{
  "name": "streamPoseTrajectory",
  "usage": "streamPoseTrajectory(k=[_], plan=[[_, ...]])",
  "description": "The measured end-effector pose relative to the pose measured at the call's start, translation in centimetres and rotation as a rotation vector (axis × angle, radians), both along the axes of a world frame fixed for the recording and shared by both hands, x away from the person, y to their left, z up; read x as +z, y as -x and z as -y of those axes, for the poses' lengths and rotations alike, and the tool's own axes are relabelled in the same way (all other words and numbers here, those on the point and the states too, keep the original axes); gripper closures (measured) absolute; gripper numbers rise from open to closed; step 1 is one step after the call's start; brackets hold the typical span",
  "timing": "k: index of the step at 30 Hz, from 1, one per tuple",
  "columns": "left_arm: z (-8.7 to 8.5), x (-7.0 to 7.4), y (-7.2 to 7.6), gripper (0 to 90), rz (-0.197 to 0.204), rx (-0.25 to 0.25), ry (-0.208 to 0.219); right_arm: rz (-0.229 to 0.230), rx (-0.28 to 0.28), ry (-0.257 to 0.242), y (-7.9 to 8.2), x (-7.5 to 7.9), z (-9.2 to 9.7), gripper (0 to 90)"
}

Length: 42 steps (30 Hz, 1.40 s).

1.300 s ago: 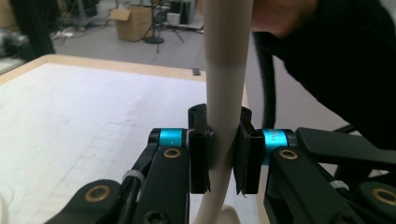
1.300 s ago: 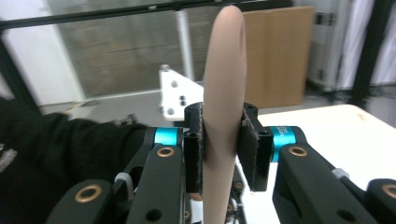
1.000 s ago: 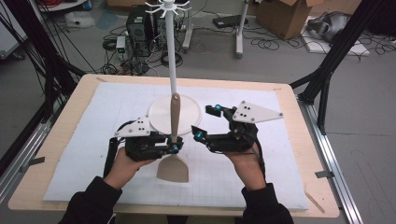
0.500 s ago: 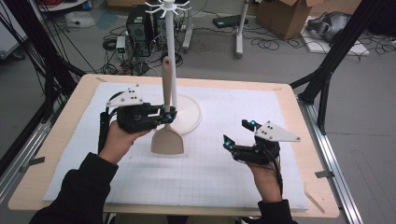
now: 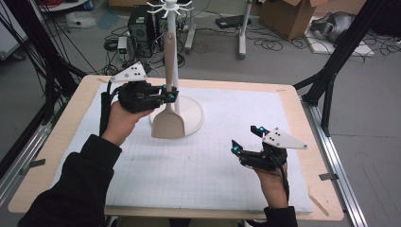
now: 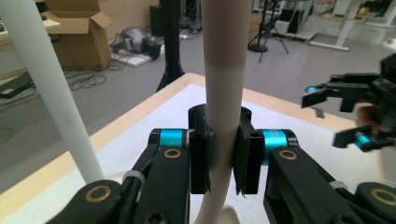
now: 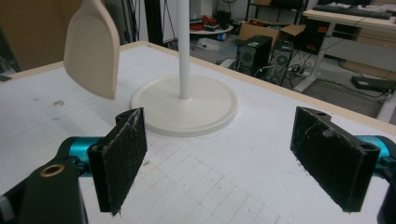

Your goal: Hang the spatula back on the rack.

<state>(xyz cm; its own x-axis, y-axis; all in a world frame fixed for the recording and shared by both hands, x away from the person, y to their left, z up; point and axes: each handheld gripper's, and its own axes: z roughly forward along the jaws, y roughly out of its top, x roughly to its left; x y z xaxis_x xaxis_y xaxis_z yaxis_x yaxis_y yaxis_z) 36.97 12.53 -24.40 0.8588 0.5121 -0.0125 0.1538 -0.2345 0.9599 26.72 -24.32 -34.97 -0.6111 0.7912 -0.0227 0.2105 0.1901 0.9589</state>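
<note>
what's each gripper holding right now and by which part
The left gripper is shut on the beige spatula, clamping its handle partway up, blade hanging down. The right gripper is open and holds nothing.

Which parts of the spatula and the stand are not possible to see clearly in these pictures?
- Spatula handle top: in the high view it merges with the stand pole.
- Spatula blade: cut off by the bottom edge in the left gripper view, behind the left gripper.
- Stand hooks: too small in the high view.

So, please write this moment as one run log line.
left claw: shut on spatula handle, blade down, off mat | right claw: open, empty, over mat | stand: upright
</note>
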Motion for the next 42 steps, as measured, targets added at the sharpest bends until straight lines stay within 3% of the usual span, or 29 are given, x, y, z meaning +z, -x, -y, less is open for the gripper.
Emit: streamPoseTrajectory(k=[5, 10, 13, 36, 42], plan=[[0.9, 1.2, -1.5, 78.4, -0.009, 0.025, -0.024, -0.009, -0.008, -0.01, 0.0, 0.0, 0.4, 17.8], [1.7, 1.4, -2.9, 78.4, -0.026, 0.055, -0.054, -0.001, -0.01, -0.01, 0.1, 0.1, 0.7, 17.8], [1.8, 1.4, -3.5, 78.4, -0.03, 0.07, -0.051, -0.002, -0.012, -0.016, 0.2, 0.0, 1.0, 17.8], [2.0, 1.3, -5.0, 78.3, -0.057, 0.143, -0.064, -0.012, -0.007, -0.009, 0.2, -0.2, 0.9, 18.0], [1.8, 1.1, -5.5, 78.3, -0.089, 0.157, -0.063, -0.018, -0.002, -0.009, 0.3, -0.2, 0.8, 18.1]])
